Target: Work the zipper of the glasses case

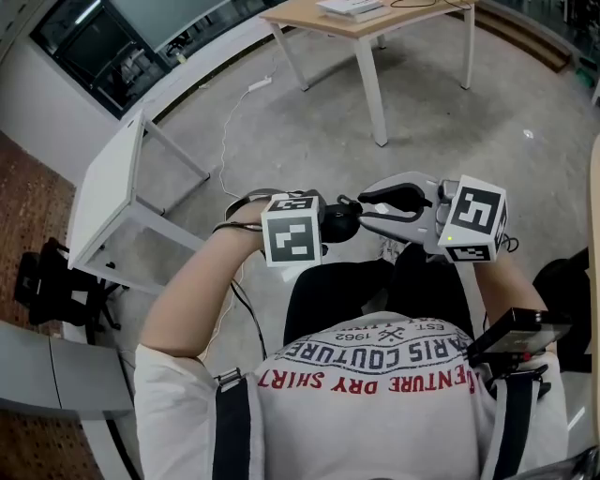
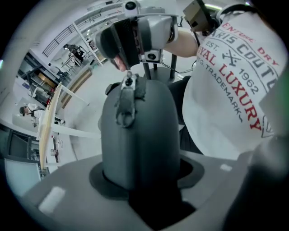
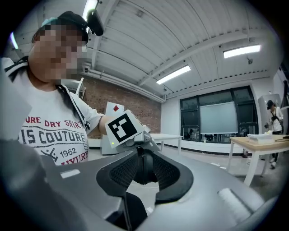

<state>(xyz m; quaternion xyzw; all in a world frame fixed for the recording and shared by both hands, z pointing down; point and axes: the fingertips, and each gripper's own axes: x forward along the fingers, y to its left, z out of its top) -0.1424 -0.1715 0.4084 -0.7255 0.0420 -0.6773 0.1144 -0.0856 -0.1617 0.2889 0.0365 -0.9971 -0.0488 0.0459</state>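
Between the jaws of the left gripper, clamped tight on its lower end: a dark grey glasses case, standing up out of the grip and held in the air in front of the person's chest. On the case's facing side: the zipper pull, lying against the shell, with the metal slider just above it at the rounded top end. Aimed at that top end from the opposite side: the right gripper, jaws spread wide, the dark tip of the case between the two mesh pads; contact between pads and case not discernible. Directly behind the case in the right gripper view: the marker cube of the left gripper. Close behind both grippers: a white shirt with printed lettering. Below and beyond: a grey concrete floor. Well apart from the grippers, on that floor: a white table to the left and a wooden bench at the far side.
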